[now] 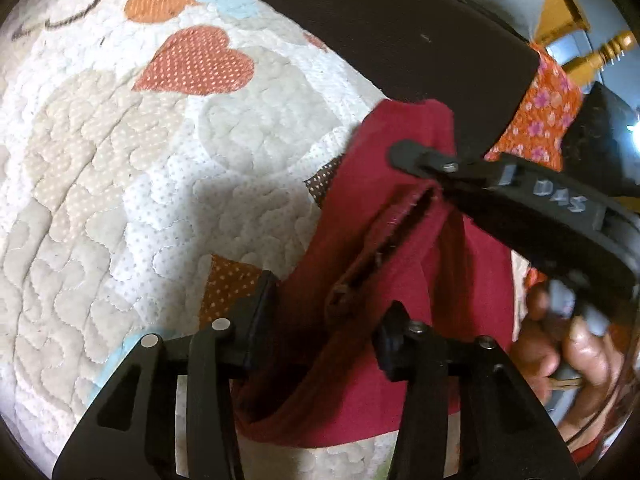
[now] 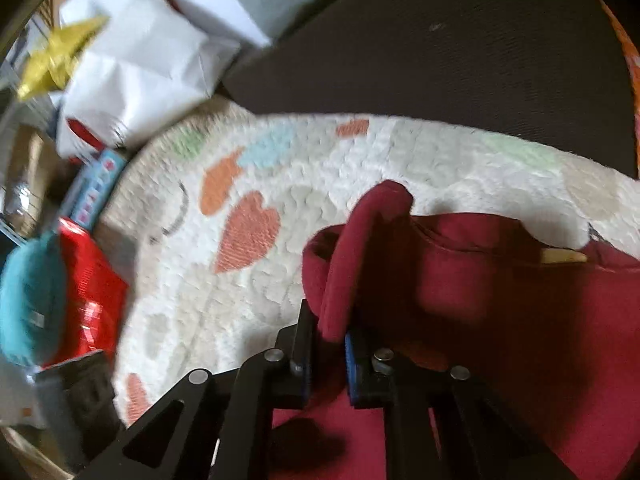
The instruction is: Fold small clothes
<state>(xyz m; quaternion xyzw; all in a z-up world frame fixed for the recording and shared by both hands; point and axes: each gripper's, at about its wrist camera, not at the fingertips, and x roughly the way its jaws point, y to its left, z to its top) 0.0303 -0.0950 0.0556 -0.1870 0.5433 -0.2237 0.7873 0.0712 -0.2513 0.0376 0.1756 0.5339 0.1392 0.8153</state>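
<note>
A dark red garment (image 1: 384, 248) is seen lifted partly off the quilted heart-print cover (image 1: 120, 184), strung betw. the two tools. In the left wrist view the left gripper (image 1: 324, 332) has its jaws partway apart w/ a thick bunch of the red cloth running through the gap; the near pad appears pressed into it, so it is judged clamped on the cloth, though the far pad's contact can't be fully confirmed. In the right wrist view the right gripper (image 2: 328, 344) is closed nearly together on a thin rolled edge of the garment, which stands up as a ridge out of the jaws.

The relation that counts: the garment's long axis is stretched from the left tool, low and near, up and away toward the right tool, whose black finger is seen at the cloth's far upper end in the left view. A seam or hem opening runs along that same line. The rest of the cloth sags down onto the cover betw. and below the grips. A dark flat panel (image 2: 440, 52) lies beyond the cover

The next move is judged to depend on the right-hand end being carried over along that axis toward the left-hand end, w/ the left held as anchor
</note>
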